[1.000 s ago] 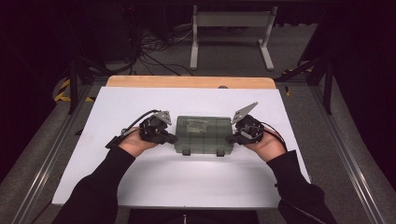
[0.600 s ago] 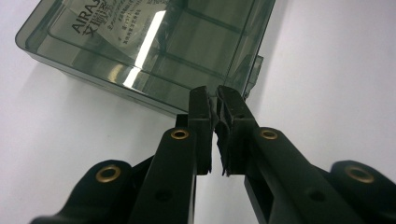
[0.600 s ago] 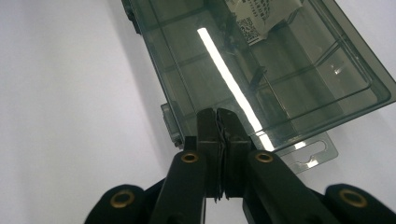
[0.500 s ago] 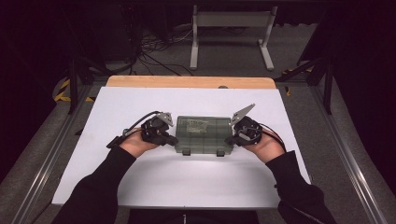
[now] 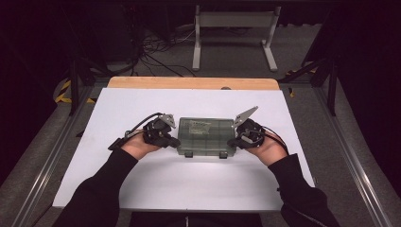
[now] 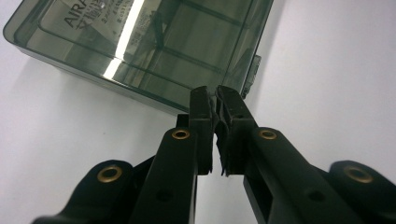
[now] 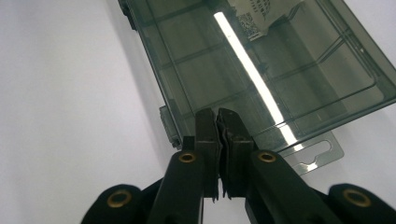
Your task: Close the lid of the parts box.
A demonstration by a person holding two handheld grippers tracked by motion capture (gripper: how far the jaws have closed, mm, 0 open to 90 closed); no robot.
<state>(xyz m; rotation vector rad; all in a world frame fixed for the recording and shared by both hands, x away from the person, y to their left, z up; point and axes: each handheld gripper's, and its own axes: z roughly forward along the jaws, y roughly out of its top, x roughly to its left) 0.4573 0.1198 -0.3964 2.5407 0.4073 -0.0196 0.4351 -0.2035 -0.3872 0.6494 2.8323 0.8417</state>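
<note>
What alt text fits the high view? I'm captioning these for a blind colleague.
A person's two hands press the shut left gripper and right gripper against opposite ends of a closed, smoky translucent plastic box lying flat on a white table.

Setting is looking like a lab recording bay. A white table top (image 5: 189, 184) is sitting in an aluminium rail frame (image 5: 42, 175), with dark surroundings, loose floor cables (image 5: 161, 52) and a metal stand (image 5: 231, 28) showing behind it.
</note>
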